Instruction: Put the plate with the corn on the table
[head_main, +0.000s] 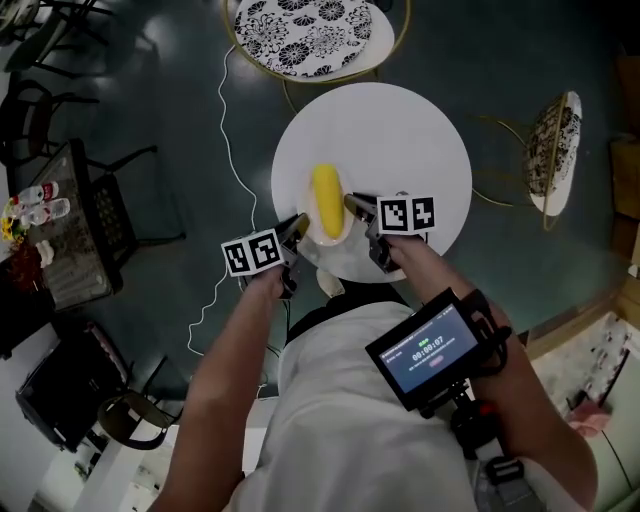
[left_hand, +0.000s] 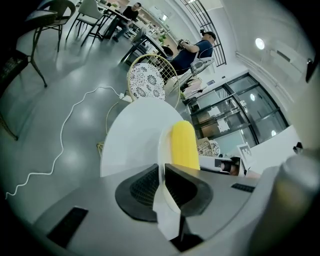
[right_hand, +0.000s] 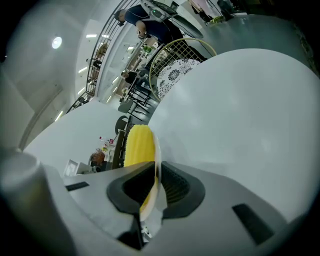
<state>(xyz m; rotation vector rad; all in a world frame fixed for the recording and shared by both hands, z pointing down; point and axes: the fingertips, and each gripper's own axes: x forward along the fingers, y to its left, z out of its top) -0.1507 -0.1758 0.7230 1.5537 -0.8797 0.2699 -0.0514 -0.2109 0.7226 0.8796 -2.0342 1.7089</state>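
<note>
A yellow ear of corn (head_main: 326, 202) lies on a small white plate (head_main: 334, 240) over the near part of the round white table (head_main: 400, 140). My left gripper (head_main: 297, 226) is shut on the plate's left rim, my right gripper (head_main: 352, 205) on its right rim. In the left gripper view the plate's thin edge (left_hand: 161, 150) runs between the dark pads with the corn (left_hand: 183, 145) behind it. The right gripper view shows the plate (right_hand: 157, 155) pinched edge-on, the corn (right_hand: 137, 145) to its left and the table (right_hand: 240, 120) beyond. I cannot tell whether the plate touches the table.
A patterned round chair (head_main: 310, 35) stands beyond the table and another (head_main: 552, 150) to its right. A white cable (head_main: 228, 150) trails over the dark floor at left. Dark tables and chairs (head_main: 70, 220) crowd the left side. People sit in the background (left_hand: 192, 47).
</note>
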